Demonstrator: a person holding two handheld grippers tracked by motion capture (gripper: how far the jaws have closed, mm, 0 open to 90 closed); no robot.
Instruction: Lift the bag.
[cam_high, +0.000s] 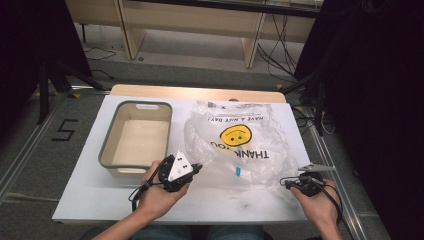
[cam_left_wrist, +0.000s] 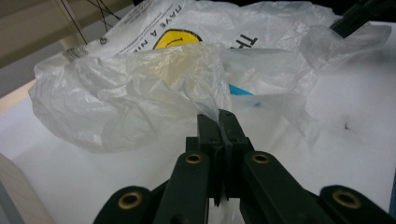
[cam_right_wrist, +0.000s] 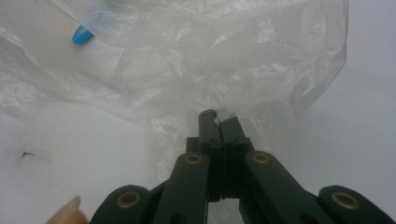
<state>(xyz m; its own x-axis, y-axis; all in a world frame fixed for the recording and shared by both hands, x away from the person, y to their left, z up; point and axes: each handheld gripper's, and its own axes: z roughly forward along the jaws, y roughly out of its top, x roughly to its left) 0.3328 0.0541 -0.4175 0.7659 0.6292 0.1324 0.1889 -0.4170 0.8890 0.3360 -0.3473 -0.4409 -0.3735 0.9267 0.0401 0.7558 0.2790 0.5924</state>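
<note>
A clear plastic bag (cam_high: 240, 145) printed with a yellow smiley face and "THANK YOU" lies crumpled on the white table (cam_high: 90, 200). A small blue object (cam_high: 238, 171) shows through its film. My left gripper (cam_high: 199, 167) is shut on the bag's near left edge, and in the left gripper view the film (cam_left_wrist: 154, 88) bunches up out of the closed jaws of the left gripper (cam_left_wrist: 218, 116). My right gripper (cam_high: 286, 184) is shut on the bag's near right corner; the right gripper (cam_right_wrist: 217, 117) pinches the film (cam_right_wrist: 219, 60) there. The blue object (cam_right_wrist: 81, 34) lies beyond.
A grey-rimmed beige tub (cam_high: 107, 147) stands empty at the left of the bag. The table's wooden far edge (cam_high: 200, 92) runs behind. Black stands and cables sit on the floor at both sides.
</note>
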